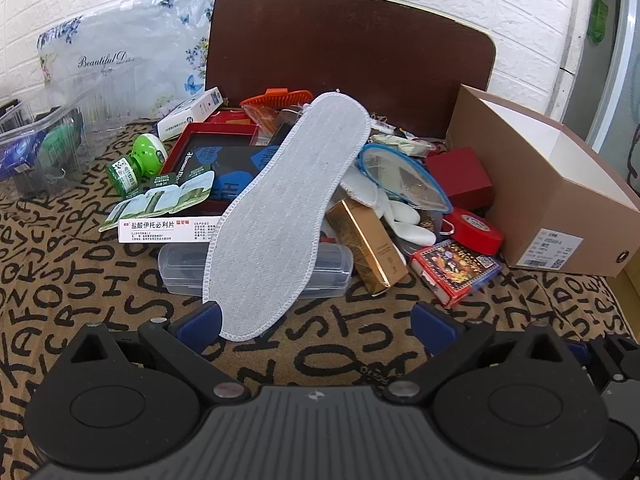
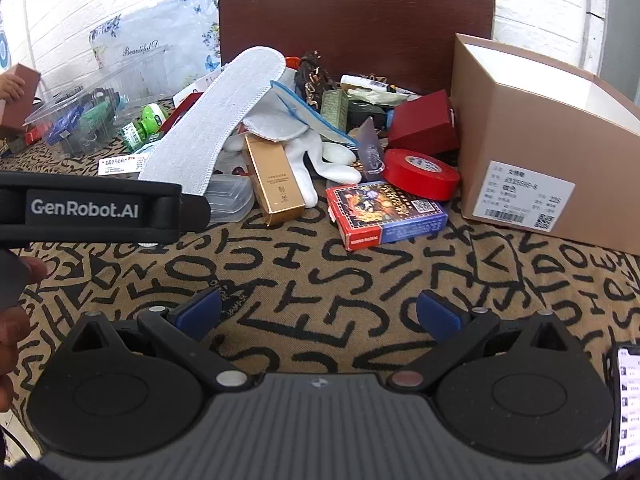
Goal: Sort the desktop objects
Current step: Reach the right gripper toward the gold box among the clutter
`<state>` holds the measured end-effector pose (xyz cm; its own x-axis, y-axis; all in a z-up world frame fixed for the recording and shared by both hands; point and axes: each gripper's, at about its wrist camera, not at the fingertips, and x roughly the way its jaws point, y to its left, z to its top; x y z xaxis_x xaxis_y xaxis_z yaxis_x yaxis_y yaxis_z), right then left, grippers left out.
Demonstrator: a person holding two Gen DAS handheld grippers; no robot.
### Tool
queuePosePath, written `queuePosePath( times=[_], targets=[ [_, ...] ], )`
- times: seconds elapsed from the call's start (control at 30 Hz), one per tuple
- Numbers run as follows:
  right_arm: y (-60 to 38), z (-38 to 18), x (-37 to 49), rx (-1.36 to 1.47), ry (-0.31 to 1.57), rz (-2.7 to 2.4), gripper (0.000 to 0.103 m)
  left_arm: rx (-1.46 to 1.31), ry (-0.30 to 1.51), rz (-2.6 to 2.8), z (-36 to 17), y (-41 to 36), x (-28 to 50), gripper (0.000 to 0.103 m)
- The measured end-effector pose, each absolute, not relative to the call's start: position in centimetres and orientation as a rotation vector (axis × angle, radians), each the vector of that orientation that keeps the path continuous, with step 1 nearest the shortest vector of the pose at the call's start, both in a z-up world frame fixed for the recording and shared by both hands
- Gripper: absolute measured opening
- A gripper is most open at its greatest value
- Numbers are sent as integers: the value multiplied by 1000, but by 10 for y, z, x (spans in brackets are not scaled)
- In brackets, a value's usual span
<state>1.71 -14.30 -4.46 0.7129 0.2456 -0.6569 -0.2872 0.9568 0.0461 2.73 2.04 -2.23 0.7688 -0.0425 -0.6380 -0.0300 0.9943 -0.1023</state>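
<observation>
A heap of small objects lies on the letter-patterned cloth (image 1: 100, 280). A grey insole (image 1: 280, 208) slants across the heap, its heel down between the fingers of my left gripper (image 1: 316, 326), close to the left pad and untouched; the jaws stand wide open. Under the insole is a clear plastic case (image 1: 256, 268). To its right lie a gold box (image 1: 370, 248), a white glove (image 1: 400, 216), a red tape roll (image 1: 476, 232) and a card deck (image 1: 454, 270). My right gripper (image 2: 319, 315) hovers open over bare cloth, short of the card deck (image 2: 386, 210) and gold box (image 2: 274, 182).
An open cardboard shoe box (image 2: 540, 140) stands at the right, a clear plastic tub (image 1: 44, 148) with items at the left. A brown board (image 1: 348, 60) leans on the wall behind. The left gripper (image 2: 192, 210) juts in from the left. A phone (image 2: 628, 400) lies at the lower right.
</observation>
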Motion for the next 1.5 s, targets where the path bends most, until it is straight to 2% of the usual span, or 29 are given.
queuePosePath(
  times=[0.53,0.87,1.0,1.1,1.27,1.33,1.4,1.47,1.5],
  targets=[
    [-119,-50,40,-127,744,361,101,-205,679,-32,-32,51,40,102],
    [-102,-44,85,-162,681,496,100,-249,599,-85,-23,78,53,95],
    [-97,-47,102,-173,692,498,99,-232,597,-72,-21,82,64,95],
    [-96,-46,109,-168,697,512,90,-226,580,-88,-15,84,74,95],
    [-91,-37,105,-133,644,617,89,-183,543,-160,-8,80,96,95],
    [-83,-39,106,-176,635,643,89,-171,601,-164,-13,78,110,92],
    [-79,-44,110,-208,633,609,89,-169,644,-184,-20,77,119,75],
    [-84,-45,119,-165,652,577,89,-176,685,-207,-26,78,123,66],
    [-88,-46,124,-143,659,573,89,-178,682,-207,-28,78,122,65]
  ],
)
